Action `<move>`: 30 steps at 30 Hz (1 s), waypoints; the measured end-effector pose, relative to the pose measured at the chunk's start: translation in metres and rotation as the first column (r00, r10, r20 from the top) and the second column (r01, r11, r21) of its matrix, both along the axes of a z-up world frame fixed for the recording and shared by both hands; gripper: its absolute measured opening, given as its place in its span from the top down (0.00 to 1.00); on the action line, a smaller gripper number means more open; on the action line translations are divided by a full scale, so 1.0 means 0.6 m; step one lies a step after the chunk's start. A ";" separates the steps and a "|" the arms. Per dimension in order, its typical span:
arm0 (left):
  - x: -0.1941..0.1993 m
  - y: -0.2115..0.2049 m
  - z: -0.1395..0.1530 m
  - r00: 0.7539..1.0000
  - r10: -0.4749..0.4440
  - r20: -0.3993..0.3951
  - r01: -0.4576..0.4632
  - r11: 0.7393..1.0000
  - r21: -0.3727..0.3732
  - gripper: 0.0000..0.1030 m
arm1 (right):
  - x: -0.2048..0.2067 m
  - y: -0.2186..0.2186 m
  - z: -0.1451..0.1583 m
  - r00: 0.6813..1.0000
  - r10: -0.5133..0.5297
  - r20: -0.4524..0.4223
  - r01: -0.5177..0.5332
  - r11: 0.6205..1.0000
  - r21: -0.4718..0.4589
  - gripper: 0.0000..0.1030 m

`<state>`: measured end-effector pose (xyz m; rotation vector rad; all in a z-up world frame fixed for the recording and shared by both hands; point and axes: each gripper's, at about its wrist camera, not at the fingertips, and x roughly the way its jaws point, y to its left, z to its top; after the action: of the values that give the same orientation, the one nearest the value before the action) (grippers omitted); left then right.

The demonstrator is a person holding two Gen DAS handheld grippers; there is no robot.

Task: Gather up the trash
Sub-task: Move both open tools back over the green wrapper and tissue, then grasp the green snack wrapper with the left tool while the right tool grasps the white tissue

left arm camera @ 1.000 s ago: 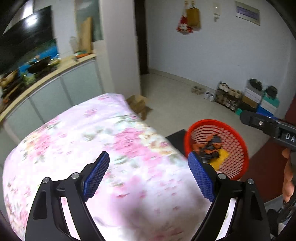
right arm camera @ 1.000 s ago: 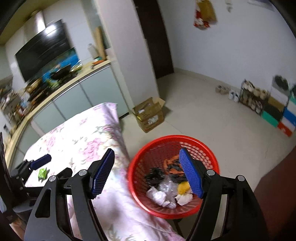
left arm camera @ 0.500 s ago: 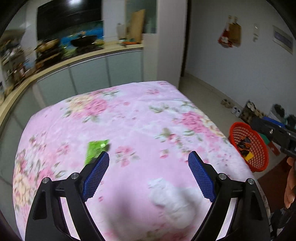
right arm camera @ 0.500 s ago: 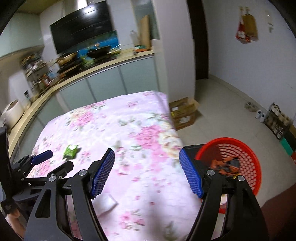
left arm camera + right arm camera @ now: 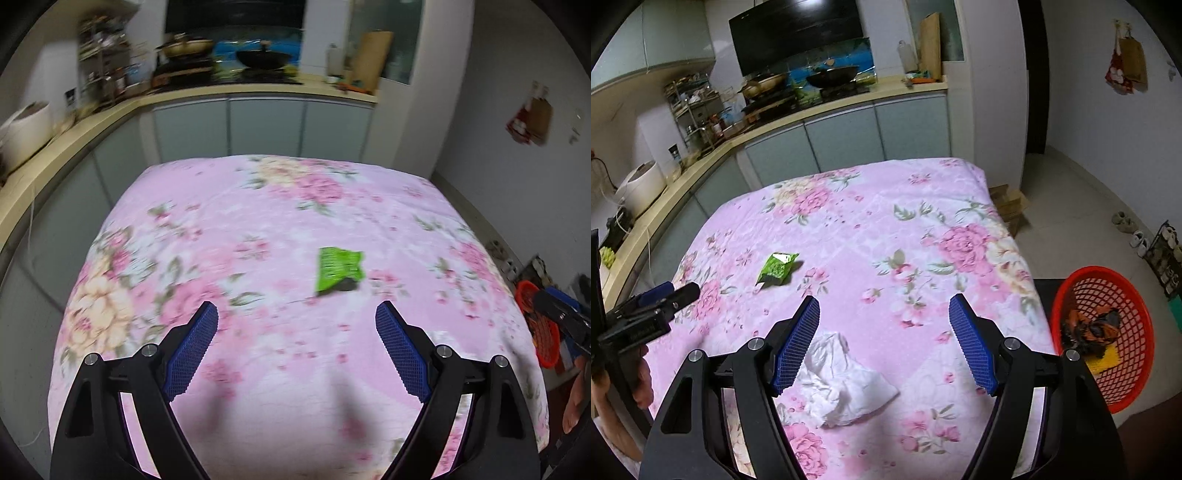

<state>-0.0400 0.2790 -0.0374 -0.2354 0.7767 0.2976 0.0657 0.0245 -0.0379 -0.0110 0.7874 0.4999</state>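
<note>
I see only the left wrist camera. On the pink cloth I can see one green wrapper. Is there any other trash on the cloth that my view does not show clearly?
Observer: Yes. A crumpled white tissue lies on the floral cloth, close in front of the right gripper, partly behind its left finger.
Operator: Thank you. Of the red basket I see only an edge. Is something in it already?
Observer: Yes. The red basket stands beyond the right edge of the cloth and holds orange-and-black scraps and something yellow.
</note>
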 end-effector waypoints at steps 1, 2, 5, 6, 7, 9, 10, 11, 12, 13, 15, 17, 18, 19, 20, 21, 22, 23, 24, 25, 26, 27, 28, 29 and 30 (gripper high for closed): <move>-0.001 0.010 -0.005 1.000 0.007 -0.005 -0.007 1.000 -0.015 0.18 | 0.001 0.002 -0.002 1.000 0.003 -0.005 -0.003 1.000 0.001 0.32; 0.001 0.015 -0.010 1.000 0.008 -0.010 -0.008 0.999 -0.031 0.18 | 0.001 0.002 -0.005 1.000 0.004 -0.008 -0.004 1.000 0.002 0.32; 0.017 0.020 -0.025 1.000 -0.011 -0.028 0.009 0.998 -0.064 0.18 | 0.006 0.003 -0.009 1.000 0.007 -0.015 -0.007 1.000 0.003 0.32; 0.024 0.019 -0.029 0.999 -0.020 -0.033 0.017 0.998 -0.068 0.18 | 0.009 0.002 -0.010 1.000 0.006 -0.017 -0.006 1.000 0.003 0.32; 0.034 0.017 -0.035 0.999 -0.030 -0.041 0.027 0.997 -0.072 0.18 | 0.011 0.001 -0.011 1.000 0.004 -0.019 -0.004 1.000 0.003 0.32; 0.059 0.012 -0.044 0.997 -0.051 -0.055 0.046 0.996 -0.076 0.18 | 0.015 -0.003 -0.014 1.000 -0.004 -0.026 0.004 1.000 0.004 0.32; 0.073 0.010 -0.048 0.996 -0.061 -0.062 0.056 0.996 -0.076 0.18 | 0.018 -0.006 -0.015 1.000 -0.007 -0.029 0.008 1.000 0.004 0.32; 0.088 0.008 -0.053 0.995 -0.070 -0.068 0.065 0.995 -0.076 0.18 | 0.021 -0.008 -0.017 0.999 -0.012 -0.033 0.012 1.000 0.003 0.32; 0.098 0.006 -0.057 0.995 -0.074 -0.071 0.069 0.995 -0.077 0.18 | 0.023 -0.010 -0.019 0.999 -0.015 -0.035 0.016 1.000 0.003 0.32; 0.114 0.004 -0.062 0.994 -0.080 -0.078 0.074 0.994 -0.079 0.18 | 0.027 -0.012 -0.021 0.999 -0.019 -0.040 0.019 1.000 0.003 0.32; 0.140 0.001 -0.074 0.991 -0.091 -0.098 0.083 0.994 -0.076 0.18 | 0.033 -0.015 -0.026 0.999 -0.025 -0.048 0.025 1.000 0.001 0.32; 0.167 -0.005 -0.089 0.987 -0.107 -0.120 0.099 0.993 -0.071 0.18 | 0.037 -0.017 -0.030 0.998 -0.029 -0.054 0.029 1.000 -0.001 0.32; 0.176 -0.006 -0.094 0.986 -0.110 -0.127 0.102 0.992 -0.067 0.18 | 0.040 -0.018 -0.032 0.998 -0.031 -0.057 0.031 1.000 -0.002 0.32; 0.186 -0.009 -0.100 0.984 -0.115 -0.133 0.107 0.992 -0.062 0.18 | 0.043 -0.018 -0.035 0.998 -0.033 -0.061 0.033 0.999 -0.004 0.32; 0.193 -0.010 -0.104 0.984 -0.119 -0.135 0.112 0.992 -0.059 0.18 | 0.046 -0.018 -0.037 0.997 -0.034 -0.065 0.034 0.999 -0.004 0.32; 0.202 -0.012 -0.109 0.983 -0.122 -0.139 0.116 0.992 -0.054 0.18 | 0.048 -0.018 -0.040 0.997 -0.036 -0.069 0.036 0.999 -0.004 0.32; 0.210 -0.013 -0.113 0.982 -0.124 -0.142 0.118 0.992 -0.051 0.18 | 0.051 -0.018 -0.041 0.997 -0.036 -0.072 0.036 0.999 -0.004 0.32; 0.217 -0.013 -0.117 0.982 -0.126 -0.143 0.120 0.991 -0.051 0.18 | 0.054 -0.017 -0.044 0.996 -0.037 -0.076 0.037 0.999 -0.005 0.32; 0.224 -0.012 -0.118 0.981 -0.126 -0.144 0.120 0.991 -0.053 0.19 | 0.056 -0.017 -0.046 0.996 -0.037 -0.079 0.037 0.999 -0.005 0.32; 0.230 -0.011 -0.121 0.982 -0.126 -0.144 0.119 0.991 -0.056 0.19 | 0.059 -0.017 -0.047 0.996 -0.036 -0.082 0.036 0.999 -0.006 0.32; 0.235 -0.011 -0.124 0.981 -0.127 -0.144 0.119 0.991 -0.061 0.19 | 0.061 -0.015 -0.050 0.996 -0.036 -0.085 0.035 0.999 -0.008 0.32; 0.239 -0.011 -0.126 0.981 -0.130 -0.145 0.122 0.991 -0.063 0.20 | 0.062 -0.015 -0.052 0.996 -0.036 -0.087 0.035 0.999 -0.009 0.32; 0.242 -0.011 -0.129 0.980 -0.133 -0.147 0.125 0.990 -0.062 0.26 | 0.064 -0.015 -0.053 0.995 -0.036 -0.090 0.035 0.999 -0.010 0.32; 0.246 -0.013 -0.132 0.978 -0.138 -0.154 0.130 0.990 -0.059 0.29 | 0.065 -0.015 -0.054 0.995 -0.037 -0.093 0.036 0.999 -0.010 0.32; 0.248 -0.014 -0.133 0.977 -0.140 -0.159 0.133 0.990 -0.053 0.34 | 0.065 -0.016 -0.055 0.995 -0.037 -0.094 0.036 0.999 -0.011 0.32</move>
<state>0.1085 0.2706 -0.1174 -0.1978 0.9565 0.1721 0.1048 0.0152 -0.0711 0.0187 0.8807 0.4644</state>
